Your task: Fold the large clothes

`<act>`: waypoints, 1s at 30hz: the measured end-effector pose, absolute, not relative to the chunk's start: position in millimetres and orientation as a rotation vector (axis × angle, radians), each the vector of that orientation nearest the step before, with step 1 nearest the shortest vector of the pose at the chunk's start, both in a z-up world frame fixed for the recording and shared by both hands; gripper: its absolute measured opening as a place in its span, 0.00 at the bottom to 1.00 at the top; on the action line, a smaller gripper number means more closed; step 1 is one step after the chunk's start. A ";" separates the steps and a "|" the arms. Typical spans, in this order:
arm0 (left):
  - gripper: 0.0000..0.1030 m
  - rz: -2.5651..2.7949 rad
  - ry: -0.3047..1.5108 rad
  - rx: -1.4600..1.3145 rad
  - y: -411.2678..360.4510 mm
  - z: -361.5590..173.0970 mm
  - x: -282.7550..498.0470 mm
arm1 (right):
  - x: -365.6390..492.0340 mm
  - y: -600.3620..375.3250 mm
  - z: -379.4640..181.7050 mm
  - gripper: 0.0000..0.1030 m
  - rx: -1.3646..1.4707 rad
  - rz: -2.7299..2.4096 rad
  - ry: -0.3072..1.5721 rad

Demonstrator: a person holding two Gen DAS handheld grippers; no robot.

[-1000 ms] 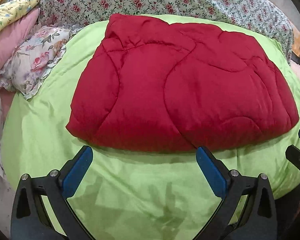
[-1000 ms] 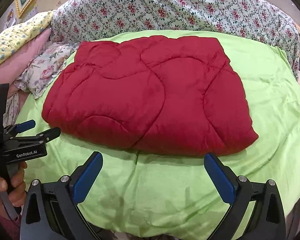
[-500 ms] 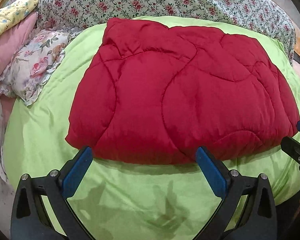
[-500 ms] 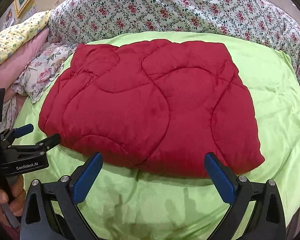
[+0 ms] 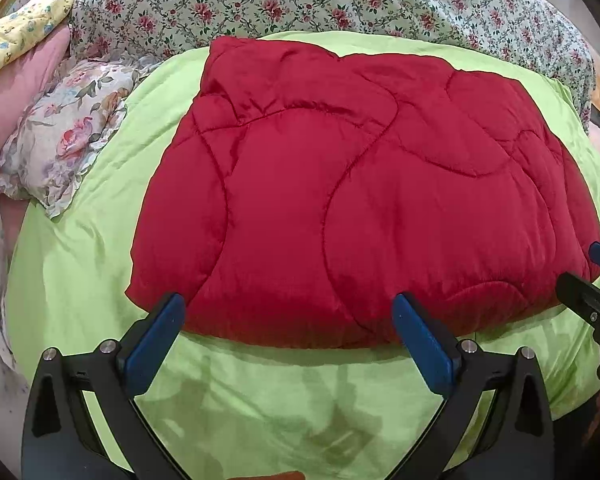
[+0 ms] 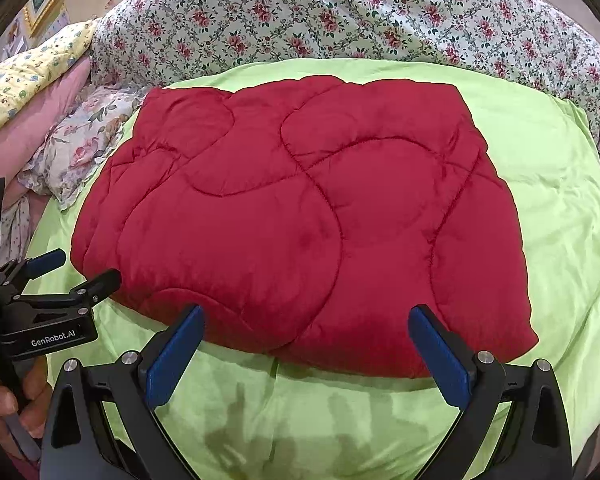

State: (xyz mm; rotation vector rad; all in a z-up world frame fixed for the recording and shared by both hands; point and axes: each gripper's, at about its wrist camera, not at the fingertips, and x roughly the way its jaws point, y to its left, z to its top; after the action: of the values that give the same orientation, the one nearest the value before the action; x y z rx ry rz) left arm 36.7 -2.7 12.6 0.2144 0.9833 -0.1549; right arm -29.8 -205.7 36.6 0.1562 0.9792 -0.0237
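I am bringing both grippers in toward the quilt: over the last second its near edge has gone from lying well ahead of my fingertips to sitting right between them, so I am closing on the fold's front edge and judging that the next grasp is near. The left gripper [image 5: 288, 320] is standing wide open, holding nothing, its blue pads [image 5: 156, 340] framing the near left stretch of the quilt [image 5: 340, 200] just above the sheet [image 5: 260, 408]. The right gripper [image 6: 306, 334] is likewise spread wide and empty, its pads straddling the near edge right of centre. Both are pointing forward and a little downward over the bed, side by side; from the right camera I am seeing the left one's tips hovering just beside the quilt's near left corner, and my hand [image 6: 4, 408] gripping its handle. The red quilt is lying already folded into a thick, roughly rectangular bundle in the middle of the green sheet, neither gripper touching it as far as I can tell. Beyond it a floral cover [image 6: 340, 12] is piled along the far side, and a ruffled pillow [image 5: 64, 132] is lying to the left.
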 end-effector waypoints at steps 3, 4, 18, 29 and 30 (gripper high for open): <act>1.00 -0.157 0.980 0.214 -5.0 15.0 38.6 | -26.5 -205.9 37.9 0.99 0.158 -0.021 0.978; 1.00 -0.158 0.978 0.213 -5.3 16.3 39.1 | -25.4 -205.7 38.4 0.99 0.158 -0.020 0.977; 1.00 -0.162 0.975 0.200 -7.0 20.9 43.1 | -21.2 -205.9 44.1 0.99 0.165 -0.014 0.969; 1.00 -0.162 0.981 0.195 -6.3 21.0 47.7 | -16.4 -205.7 45.4 0.99 0.166 -0.009 0.973; 1.00 -0.163 0.981 0.195 -6.4 20.9 47.5 | -15.6 -205.8 45.4 0.99 0.166 -0.009 0.973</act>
State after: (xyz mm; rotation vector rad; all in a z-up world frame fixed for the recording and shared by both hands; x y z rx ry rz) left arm 47.5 -6.4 20.9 0.1952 0.9809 -0.1625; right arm -15.6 -205.8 45.4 0.1655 0.9735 -0.0093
